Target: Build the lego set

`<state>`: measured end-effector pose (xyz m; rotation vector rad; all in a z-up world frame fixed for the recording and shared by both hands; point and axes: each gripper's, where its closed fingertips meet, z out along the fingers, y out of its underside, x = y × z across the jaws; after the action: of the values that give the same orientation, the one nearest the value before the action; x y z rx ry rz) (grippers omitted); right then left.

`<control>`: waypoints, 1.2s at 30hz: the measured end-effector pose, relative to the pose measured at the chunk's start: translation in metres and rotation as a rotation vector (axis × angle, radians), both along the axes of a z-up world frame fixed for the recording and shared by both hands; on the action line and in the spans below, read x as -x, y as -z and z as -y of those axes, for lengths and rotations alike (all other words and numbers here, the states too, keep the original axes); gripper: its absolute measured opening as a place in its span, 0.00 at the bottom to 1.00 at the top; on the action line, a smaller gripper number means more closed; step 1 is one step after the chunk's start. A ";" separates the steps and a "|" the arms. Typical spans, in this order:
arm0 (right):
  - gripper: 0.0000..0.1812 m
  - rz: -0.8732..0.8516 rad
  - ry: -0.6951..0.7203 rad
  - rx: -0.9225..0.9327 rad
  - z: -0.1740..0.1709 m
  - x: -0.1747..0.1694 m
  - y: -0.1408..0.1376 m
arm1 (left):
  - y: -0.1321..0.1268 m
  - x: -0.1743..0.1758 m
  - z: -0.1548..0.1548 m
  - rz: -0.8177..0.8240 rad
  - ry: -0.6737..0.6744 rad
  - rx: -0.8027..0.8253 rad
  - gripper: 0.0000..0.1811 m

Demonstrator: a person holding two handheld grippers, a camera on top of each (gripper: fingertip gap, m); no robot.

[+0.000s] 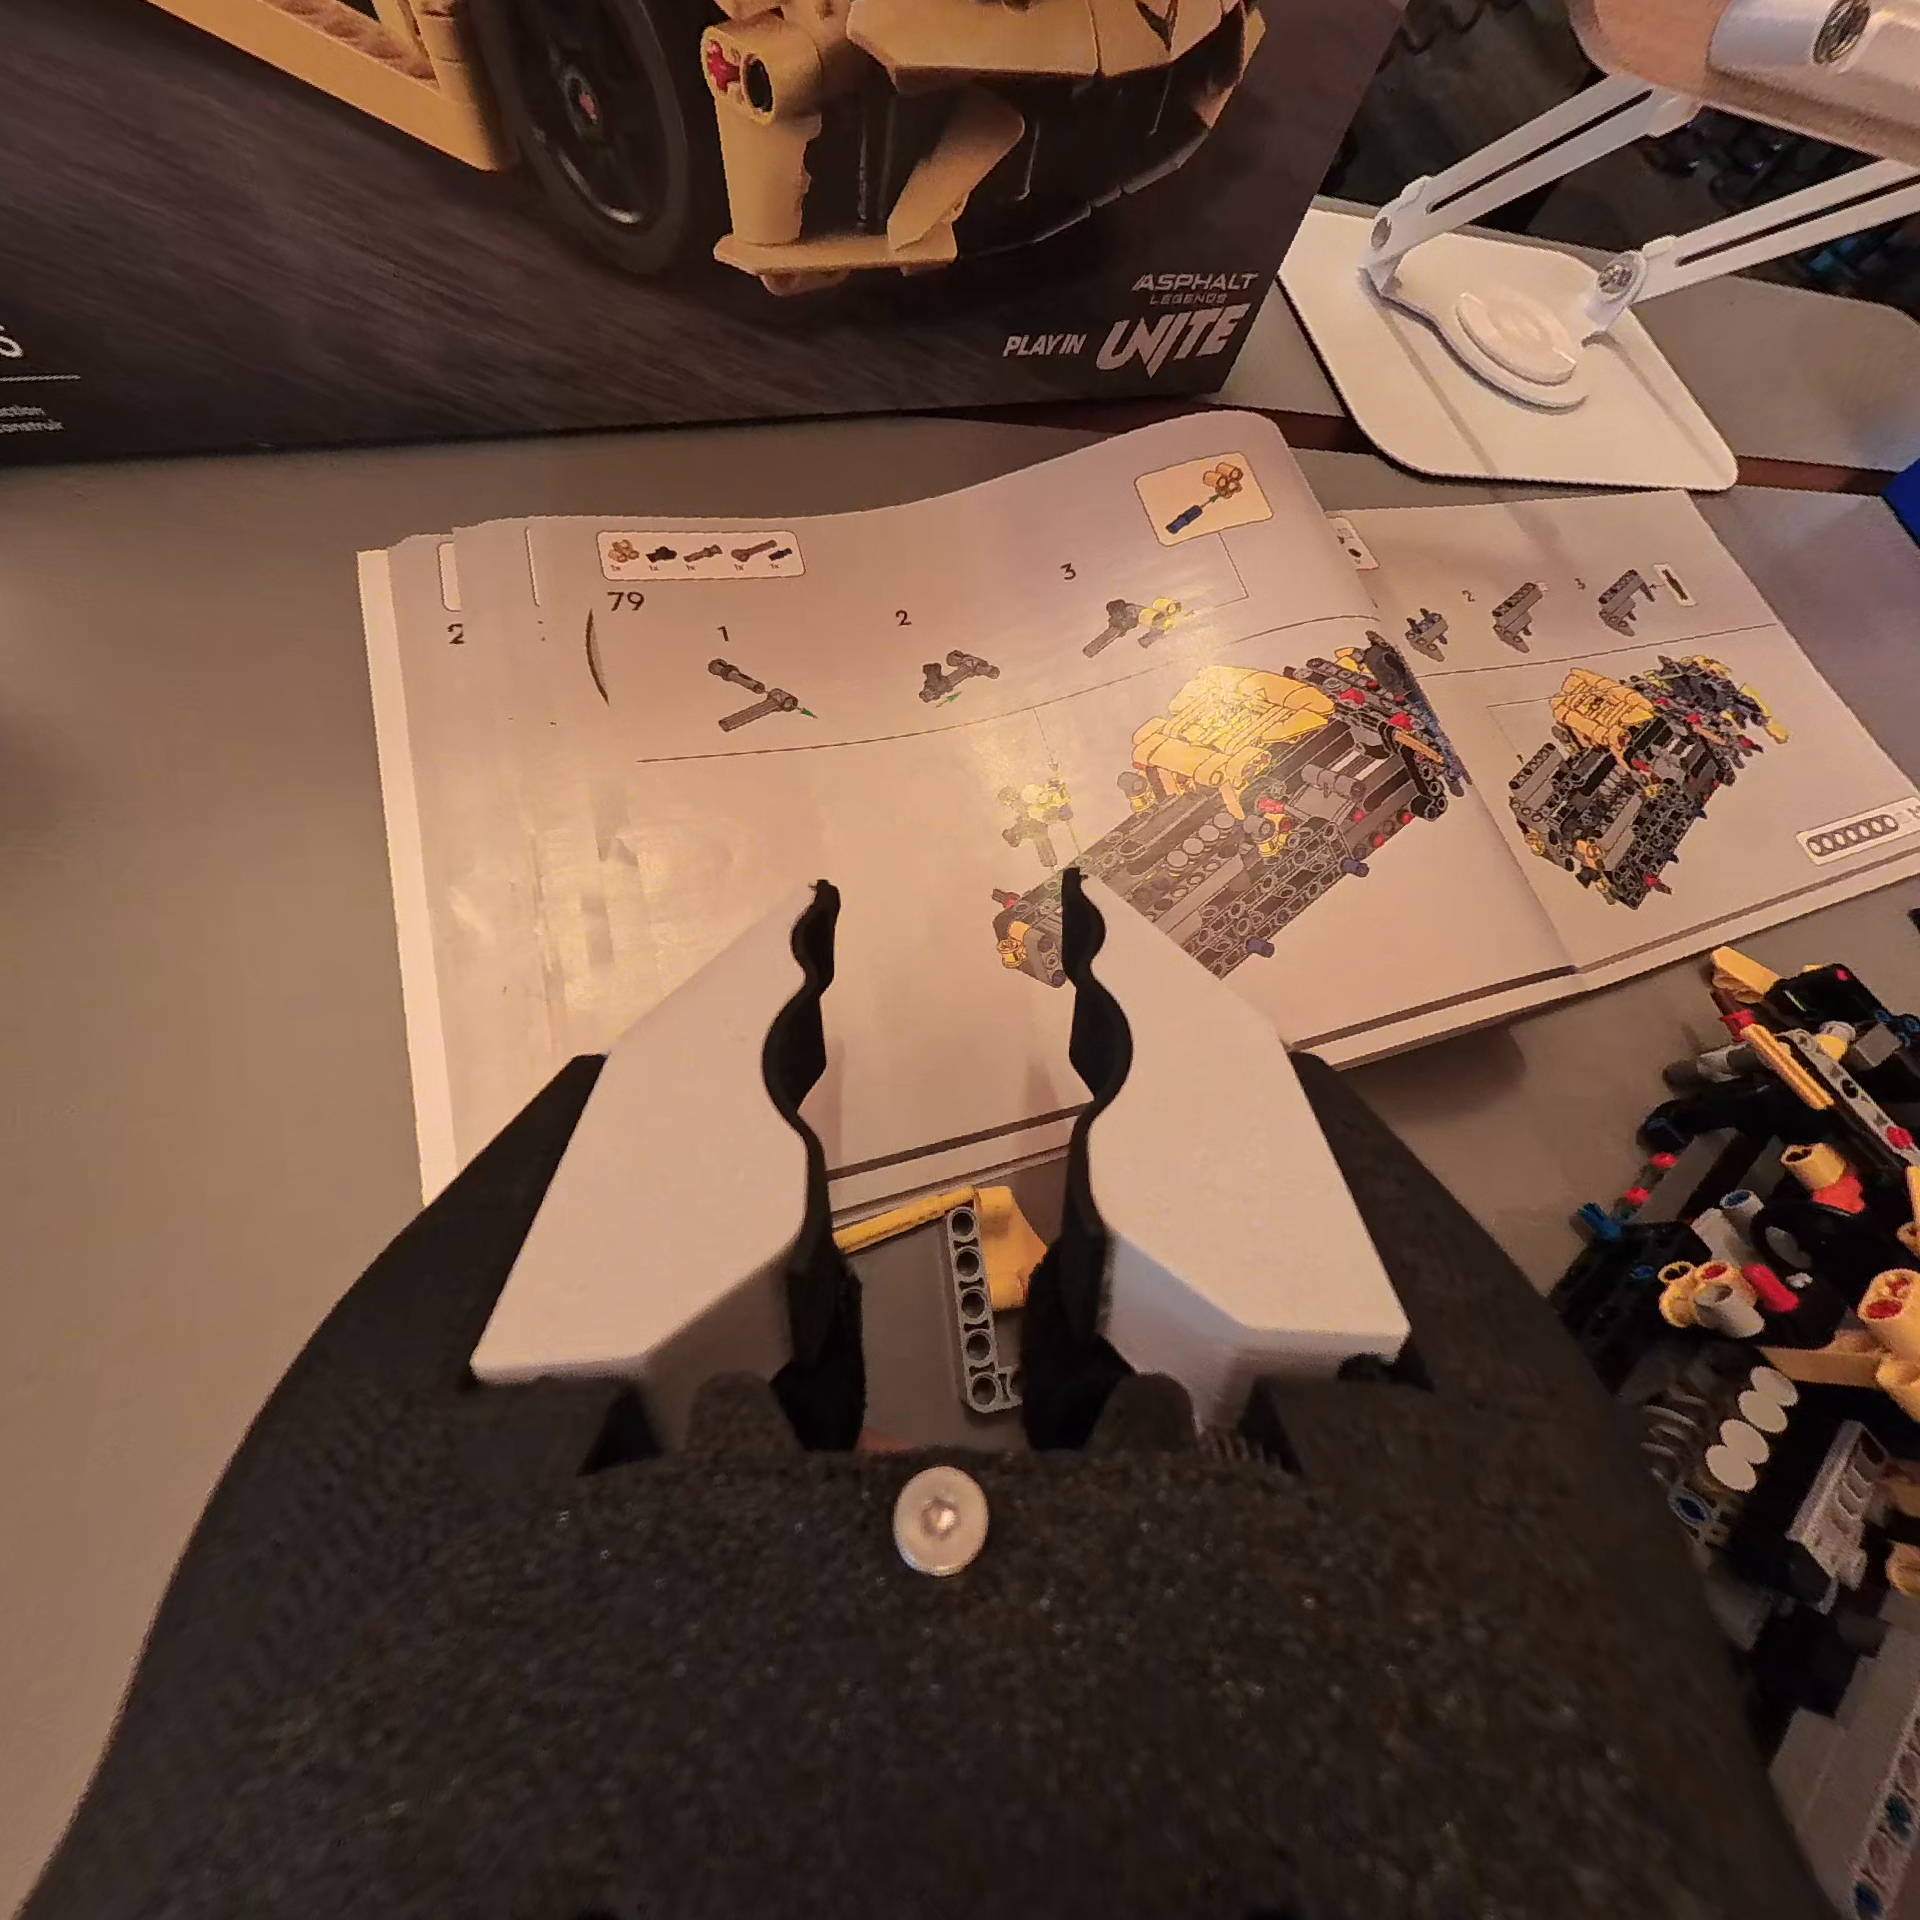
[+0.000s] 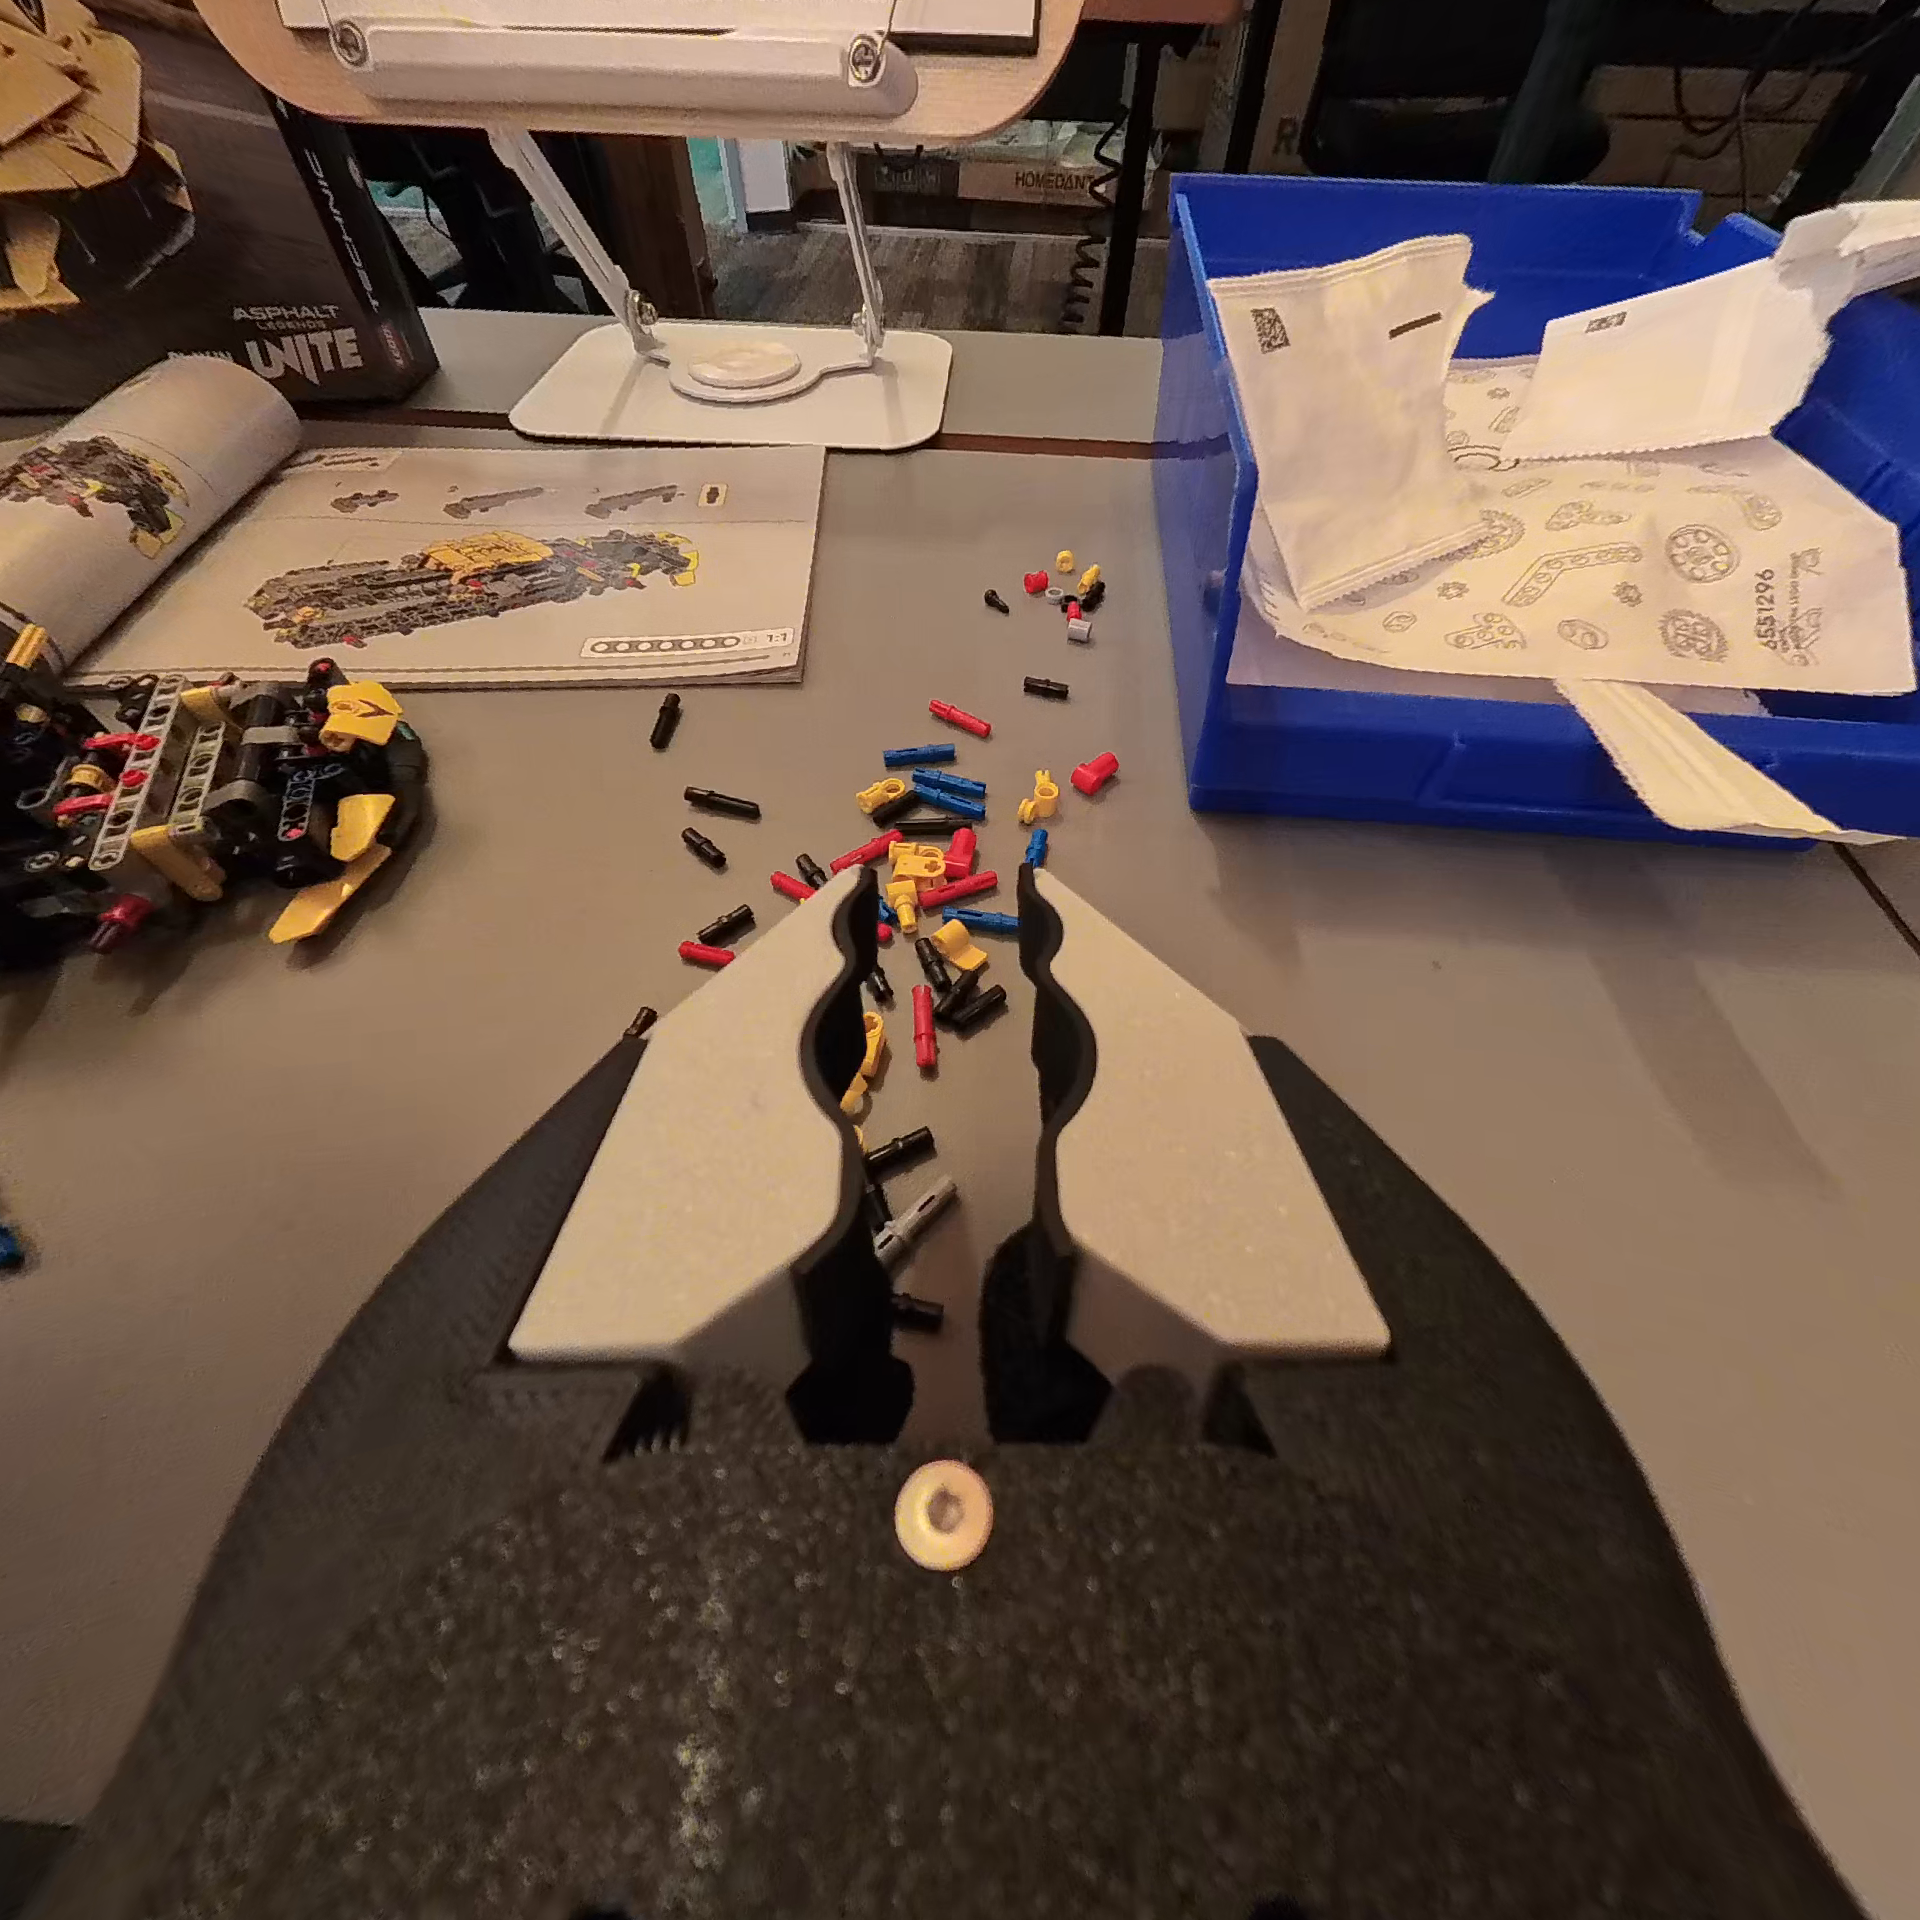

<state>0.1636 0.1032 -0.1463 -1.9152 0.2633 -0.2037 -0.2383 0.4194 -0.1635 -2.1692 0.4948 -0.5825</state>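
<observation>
Lego pins (image 2: 925, 831) scattered under right gripper (image 2: 940, 883), jaws apart, empty. Left gripper (image 1: 945, 883) likewise parted over manual (image 1: 831, 748). Could flick, possibly mispick, crowded pins

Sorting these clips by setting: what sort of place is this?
Probably a workshop or lab bench: grey table, blue parts bin of torn bags, stacked boxes behind.

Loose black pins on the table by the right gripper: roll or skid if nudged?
Likely both. The black pins look small, round and light, lying flat on the smooth grey table, so a nudge probably rolls them sideways. The open right gripper looks wide against one pin; pinching could flick it away.
</observation>
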 end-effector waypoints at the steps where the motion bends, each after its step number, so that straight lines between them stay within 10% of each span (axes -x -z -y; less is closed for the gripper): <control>1: 0.14 0.001 0.002 -0.002 0.000 0.000 0.000 | 0.001 0.000 0.000 -0.001 0.000 0.002 0.24; 36: 0.19 -0.044 0.041 -0.139 0.008 -0.013 -0.016 | -0.054 -0.013 0.009 0.040 0.036 -0.239 0.19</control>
<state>0.1764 0.0951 -0.1299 -1.7793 0.3379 -0.1671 -0.2255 0.4102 -0.1093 -1.9224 0.5532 -0.5559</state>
